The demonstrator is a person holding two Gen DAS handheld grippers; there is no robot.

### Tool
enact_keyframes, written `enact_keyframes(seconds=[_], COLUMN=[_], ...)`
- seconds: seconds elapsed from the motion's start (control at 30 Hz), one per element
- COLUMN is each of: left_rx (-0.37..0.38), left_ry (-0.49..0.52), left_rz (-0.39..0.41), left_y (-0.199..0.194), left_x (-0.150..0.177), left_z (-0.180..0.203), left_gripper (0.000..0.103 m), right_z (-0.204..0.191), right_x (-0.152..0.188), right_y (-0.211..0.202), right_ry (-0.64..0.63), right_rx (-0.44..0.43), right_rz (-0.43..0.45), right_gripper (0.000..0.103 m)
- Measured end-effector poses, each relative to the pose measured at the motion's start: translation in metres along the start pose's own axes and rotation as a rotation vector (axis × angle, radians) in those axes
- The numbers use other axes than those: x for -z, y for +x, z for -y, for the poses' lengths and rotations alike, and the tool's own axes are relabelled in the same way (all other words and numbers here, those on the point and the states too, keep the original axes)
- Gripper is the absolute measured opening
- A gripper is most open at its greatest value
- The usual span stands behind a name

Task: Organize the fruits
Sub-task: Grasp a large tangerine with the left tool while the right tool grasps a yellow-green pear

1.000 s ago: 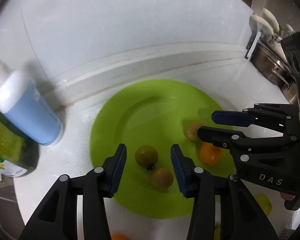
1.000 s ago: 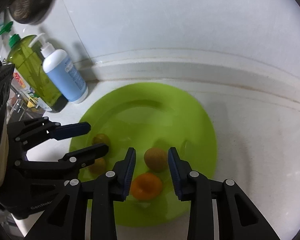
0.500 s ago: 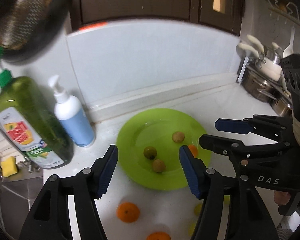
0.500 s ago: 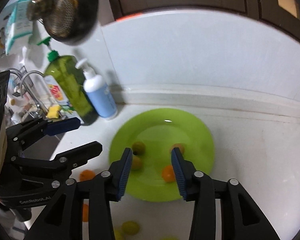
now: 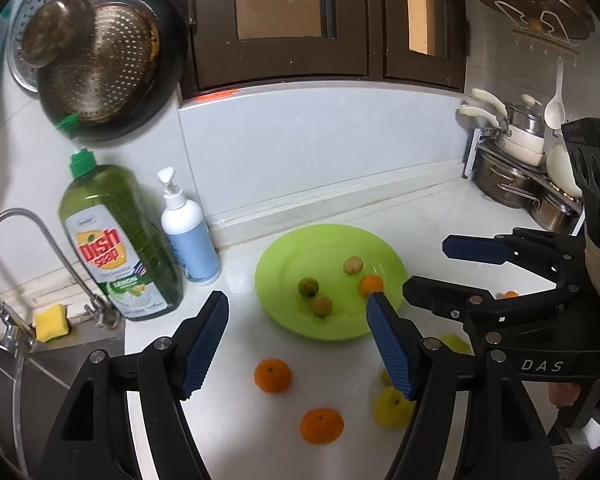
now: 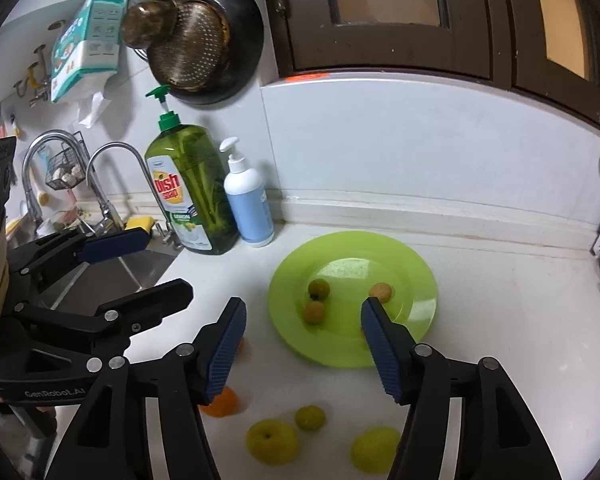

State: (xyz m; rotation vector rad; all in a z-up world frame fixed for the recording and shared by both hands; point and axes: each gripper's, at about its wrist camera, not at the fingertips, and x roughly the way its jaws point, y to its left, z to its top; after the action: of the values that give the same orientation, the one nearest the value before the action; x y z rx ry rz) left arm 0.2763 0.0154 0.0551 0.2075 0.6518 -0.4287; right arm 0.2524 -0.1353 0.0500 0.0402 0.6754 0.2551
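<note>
White kitchen counter (image 6: 500,320) carrying a green plate (image 6: 416,272) near the backsplash.

Sitting on the plate: a green fruit (image 6: 319,289), two brownish fruits (image 6: 314,312) (image 6: 381,292), and a small orange (image 5: 371,285) at its right edge. Lying loose on the counter nearer the cameras: two oranges (image 5: 272,375) (image 5: 321,425) and yellow-green fruits (image 6: 272,441) (image 6: 374,449) (image 6: 310,418). Hovering above, holding nothing: left gripper (image 5: 296,344) and right gripper (image 6: 302,344), both with fingers spread wide apart. Standing left of the plate: dish soap bottle (image 6: 190,188), white pump bottle (image 6: 248,200).

A lime-green plate (image 6: 416,268) sits on the white counter (image 6: 500,320); oranges (image 5: 273,375) are orange, the dish soap bottle (image 6: 192,192) green.
</note>
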Motion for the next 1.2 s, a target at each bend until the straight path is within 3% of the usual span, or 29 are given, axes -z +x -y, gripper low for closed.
enact_keyframes(seconds=[0.2,0.6,0.87,1.2], left_rx=[-0.021,0.035,0.131,0.227], left_ry=[0.012,0.098,0.139,0.199], left_rz=[-0.011,-0.06,-0.112,-0.155], left_y=[-0.011,-0.014,0.01,0.044], left_x=[0.021,0.08,0.112,0.122], left_z=[0.0,0.0,-0.002,-0.002], left_gripper=[0.074,0.074,0.074,0.068], right_z=[-0.009,-0.038,-0.045,-0.044], right_x=[0.021,0.068,0.099,0.12], right_y=[-0.013,-0.024,-0.002,0.027], right_ry=[0.013,-0.014,-0.029,-0.032], right_rx=[0.031,0.131,0.128,0.14], right_rz=[-0.002,-0.013,-0.124,-0.227], right_gripper=[0.066,0.066,0.066,0.066])
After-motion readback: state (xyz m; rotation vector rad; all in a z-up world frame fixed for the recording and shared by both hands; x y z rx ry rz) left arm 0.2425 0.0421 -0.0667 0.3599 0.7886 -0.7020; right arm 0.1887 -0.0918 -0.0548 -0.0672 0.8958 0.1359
